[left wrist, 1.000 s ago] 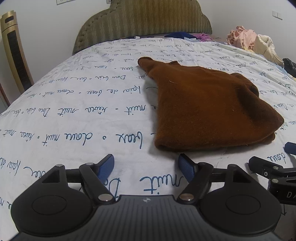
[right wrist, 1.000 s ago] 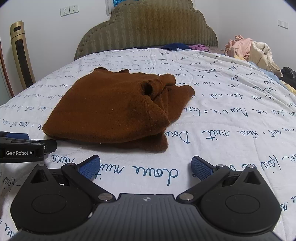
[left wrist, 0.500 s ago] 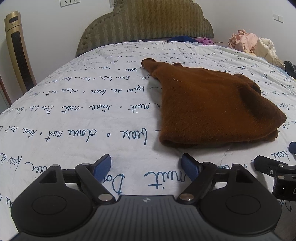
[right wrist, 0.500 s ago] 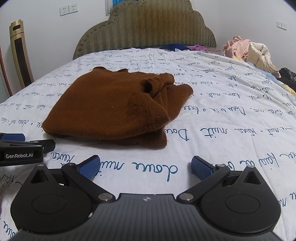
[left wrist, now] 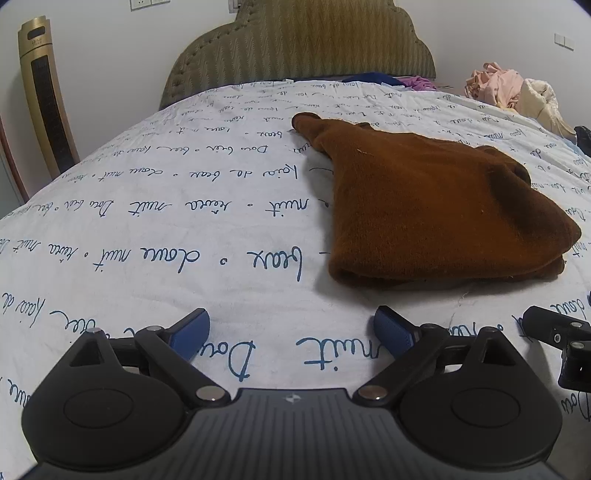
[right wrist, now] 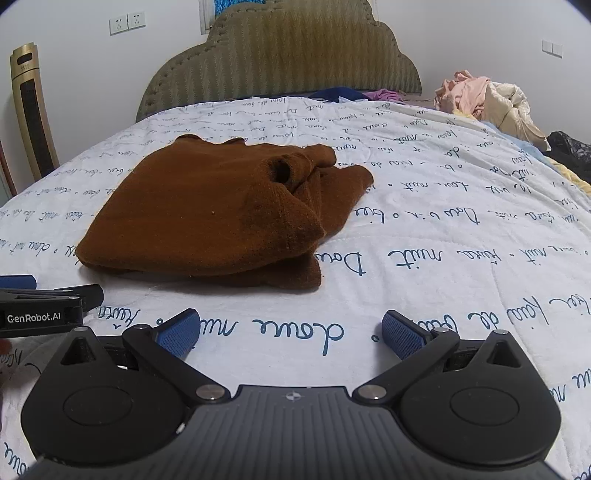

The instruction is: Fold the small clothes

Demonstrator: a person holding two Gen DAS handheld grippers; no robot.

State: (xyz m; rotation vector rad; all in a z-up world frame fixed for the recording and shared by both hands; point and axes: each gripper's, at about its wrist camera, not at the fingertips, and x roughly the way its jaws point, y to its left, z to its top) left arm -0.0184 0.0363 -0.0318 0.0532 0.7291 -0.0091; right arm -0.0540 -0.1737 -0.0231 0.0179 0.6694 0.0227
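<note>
You're facing a bed (right wrist: pixel 424 206) covered in a white quilt printed with blue cursive writing, with a scalloped olive padded headboard (right wrist: pixel 280 62) against a plain white wall (right wrist: pixel 85 70). On that wall you see a double socket (right wrist: pixel 127 23) upper left and a light switch (right wrist: pixel 552 48) at right; a tall gold-and-black tower unit (left wrist: pixel 44 99) stands at the left beside the bed. A heap of pink and cream laundry (right wrist: pixel 487 99) sits at the far right edge of the bed, blue and purple fabric (right wrist: pixel 354 94) lies by the headboard, and the light is dim and even.
</note>
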